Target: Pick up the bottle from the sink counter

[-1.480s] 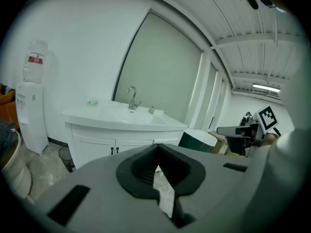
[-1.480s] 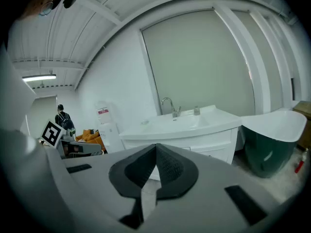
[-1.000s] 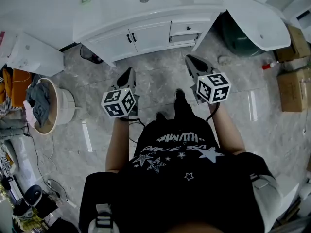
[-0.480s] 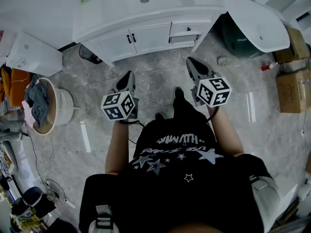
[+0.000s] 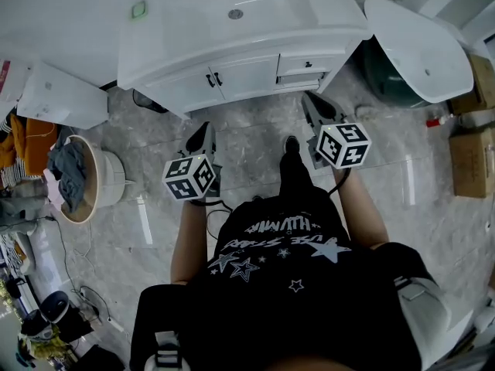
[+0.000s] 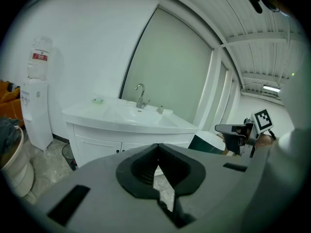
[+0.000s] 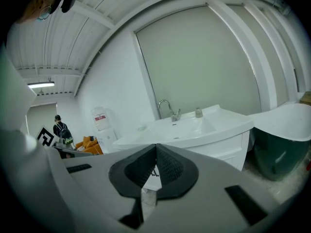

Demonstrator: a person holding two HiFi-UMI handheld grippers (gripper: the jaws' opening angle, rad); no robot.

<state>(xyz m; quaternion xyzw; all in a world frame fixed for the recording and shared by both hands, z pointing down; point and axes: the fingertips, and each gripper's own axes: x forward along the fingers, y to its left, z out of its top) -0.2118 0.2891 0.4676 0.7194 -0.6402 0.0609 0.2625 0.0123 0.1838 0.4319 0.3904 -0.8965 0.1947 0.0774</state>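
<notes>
While the person stands on the marble floor, the white sink tabletop fills 12 o'clock of the head view, w/ a laundry basket at 9. Both grippers sit in front of the cabinet — left gripper at 11 of the torso, right gripper at 1 — jaws pressed together, nothing btwn them. At 3 o'clock of the faucet, on the tabletop's back edge, stands the small bottle, well apart from both.

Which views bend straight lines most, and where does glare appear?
Left gripper view and right gripper view: heavy fisheye, the ceiling beams bow and corners go black. Head view: milder bending, pale glare streaks on the glossy floor.
</notes>
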